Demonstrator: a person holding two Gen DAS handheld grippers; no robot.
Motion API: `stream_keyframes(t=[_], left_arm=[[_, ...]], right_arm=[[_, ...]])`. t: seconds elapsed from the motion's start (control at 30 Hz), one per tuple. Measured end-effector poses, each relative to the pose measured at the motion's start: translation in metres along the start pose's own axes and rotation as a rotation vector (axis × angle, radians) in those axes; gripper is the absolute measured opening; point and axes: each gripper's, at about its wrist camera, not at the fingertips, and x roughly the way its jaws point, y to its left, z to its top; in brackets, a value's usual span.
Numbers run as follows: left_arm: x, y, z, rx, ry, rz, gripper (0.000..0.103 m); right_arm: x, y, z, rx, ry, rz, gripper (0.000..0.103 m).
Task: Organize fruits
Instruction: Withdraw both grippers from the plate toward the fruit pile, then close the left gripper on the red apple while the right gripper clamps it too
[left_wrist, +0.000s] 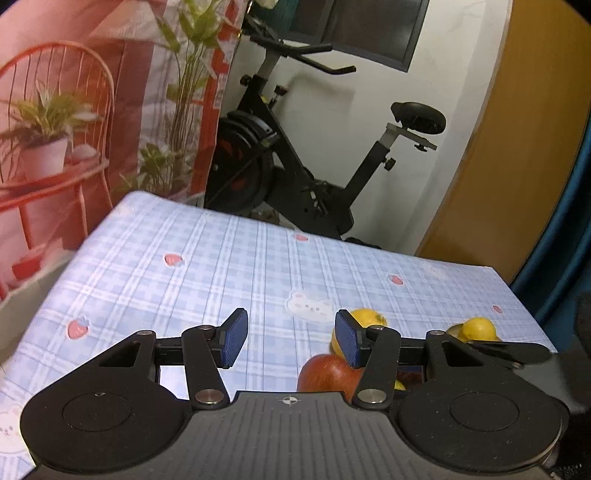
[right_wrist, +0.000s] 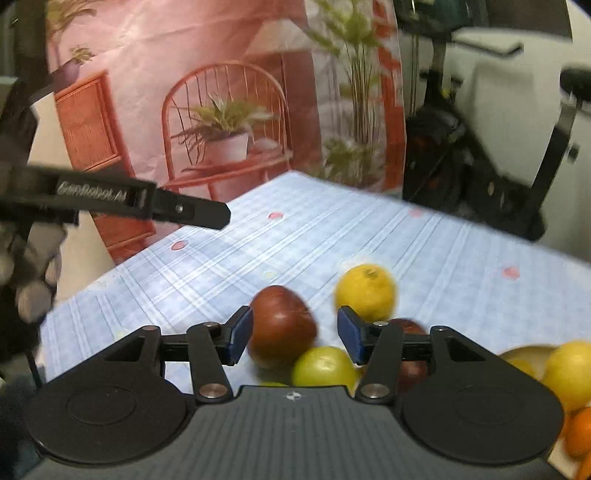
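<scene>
In the right wrist view my right gripper (right_wrist: 293, 338) is open above a pile of fruit on the blue checked tablecloth (right_wrist: 369, 236): a dark red apple (right_wrist: 280, 326), a green fruit (right_wrist: 323, 365), a yellow lemon (right_wrist: 365, 291) and a second red apple (right_wrist: 413, 354) behind the right finger. A bowl (right_wrist: 524, 356) at the right holds a lemon (right_wrist: 570, 373) and an orange fruit (right_wrist: 580, 430). In the left wrist view my left gripper (left_wrist: 291, 341) is open and empty above the cloth, with a red apple (left_wrist: 327, 374) and a yellow fruit (left_wrist: 364, 319) low right of it.
The left gripper's finger (right_wrist: 177, 208) reaches in from the left in the right wrist view. An exercise bike (left_wrist: 295, 166) stands behind the table's far edge, next to a printed backdrop (left_wrist: 92, 110). Another lemon (left_wrist: 478, 328) lies at the table's right.
</scene>
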Motion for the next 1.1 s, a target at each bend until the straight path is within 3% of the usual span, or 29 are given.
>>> stream_keyframes(t=[0.23, 0.43, 0.7, 0.9, 1.1], left_arm=[[0.004, 0.012, -0.008, -0.016, 0.011, -0.022, 0.055], [0.007, 0.016, -0.008, -0.037, 0.009, -0.037, 0.055], [0.012, 0.019, -0.012, -0.057, 0.055, -0.099, 0.055], [0.023, 0.009, -0.021, -0.018, 0.12, -0.122, 0.055], [0.029, 0.006, -0.033, 0.011, 0.161, -0.107, 0.055]], right_arm=[[0.029, -0.027, 0.01, 0.244, 0.106, 0.04, 0.058], [0.041, -0.025, 0.017, 0.251, 0.155, 0.029, 0.062], [0.045, 0.016, 0.011, 0.034, 0.145, -0.035, 0.062], [0.044, 0.044, -0.002, -0.128, 0.128, -0.038, 0.062], [0.044, 0.048, -0.006, -0.166, 0.118, -0.033, 0.061]])
